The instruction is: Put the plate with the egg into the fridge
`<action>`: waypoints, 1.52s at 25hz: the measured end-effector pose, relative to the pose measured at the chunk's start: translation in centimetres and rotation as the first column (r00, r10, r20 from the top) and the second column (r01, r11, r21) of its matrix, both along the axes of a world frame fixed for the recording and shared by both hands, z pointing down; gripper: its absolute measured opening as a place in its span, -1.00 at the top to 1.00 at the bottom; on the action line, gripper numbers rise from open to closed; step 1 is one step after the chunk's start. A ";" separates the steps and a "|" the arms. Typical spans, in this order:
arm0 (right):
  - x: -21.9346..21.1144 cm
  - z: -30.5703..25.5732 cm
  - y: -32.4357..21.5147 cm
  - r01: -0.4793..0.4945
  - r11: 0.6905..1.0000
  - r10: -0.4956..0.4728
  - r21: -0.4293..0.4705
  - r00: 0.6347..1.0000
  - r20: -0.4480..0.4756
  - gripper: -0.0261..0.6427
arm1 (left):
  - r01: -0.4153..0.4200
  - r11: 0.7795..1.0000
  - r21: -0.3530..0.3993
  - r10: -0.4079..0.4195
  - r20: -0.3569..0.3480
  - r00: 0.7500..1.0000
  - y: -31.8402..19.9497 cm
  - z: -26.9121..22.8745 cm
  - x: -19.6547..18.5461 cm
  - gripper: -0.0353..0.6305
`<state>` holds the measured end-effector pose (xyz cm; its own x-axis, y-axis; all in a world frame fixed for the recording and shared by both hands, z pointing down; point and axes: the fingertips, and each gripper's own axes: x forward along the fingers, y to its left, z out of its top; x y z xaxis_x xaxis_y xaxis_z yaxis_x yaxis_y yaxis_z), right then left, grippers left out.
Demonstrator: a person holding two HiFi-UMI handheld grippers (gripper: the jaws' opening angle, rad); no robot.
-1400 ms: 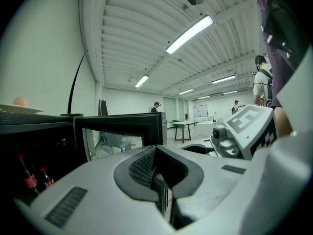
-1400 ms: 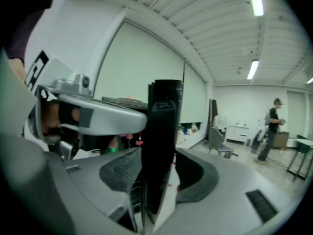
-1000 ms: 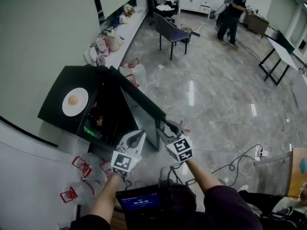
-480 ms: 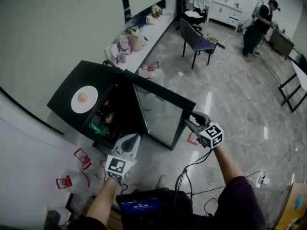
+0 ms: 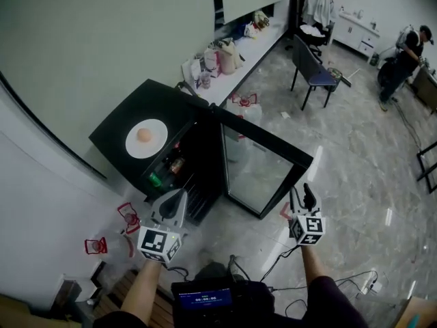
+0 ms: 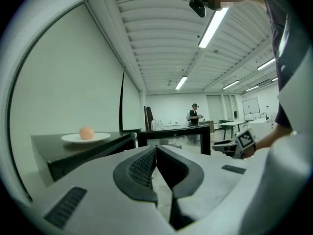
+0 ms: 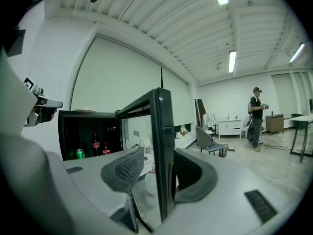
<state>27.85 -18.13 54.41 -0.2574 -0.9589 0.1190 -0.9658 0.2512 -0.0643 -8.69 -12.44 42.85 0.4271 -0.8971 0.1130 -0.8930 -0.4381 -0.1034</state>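
Note:
A white plate with an egg on it rests on top of the black mini fridge. In the left gripper view the plate and egg appear at the left, well ahead of the jaws. The fridge's glass door stands swung out. My right gripper is at the door's free edge. In the right gripper view the door edge stands between the wide jaws of the right gripper, with a gap on the left side. My left gripper hangs before the fridge, shut and empty.
Bottles and a green can stand inside the fridge. Red-handled items lie on the floor at its left. Bags sit on a low ledge, with a chair and a person farther off. Cables trail at lower right.
The fridge door has swung wider open, and my right gripper has moved right and back with its edge. The left gripper has stayed in front of the fridge, shut.

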 end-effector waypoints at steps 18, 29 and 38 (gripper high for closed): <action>-36.9 -11.4 -3.1 0.866 0.491 -0.437 0.089 0.334 -0.836 0.37 | 0.063 0.800 -0.596 0.162 0.316 0.935 -16.7 -2.9 -22.3 0.87; -43.2 -11.4 -5.4 0.938 0.347 -0.333 -0.020 0.103 -0.937 0.37 | -0.048 0.429 -0.902 0.275 0.080 0.958 -19.0 1.4 -22.7 0.60; -45.1 -11.7 -5.8 0.955 0.296 -0.193 0.008 0.068 -0.979 0.37 | -0.108 0.365 -0.925 0.330 0.019 0.944 -17.7 1.7 -20.5 0.60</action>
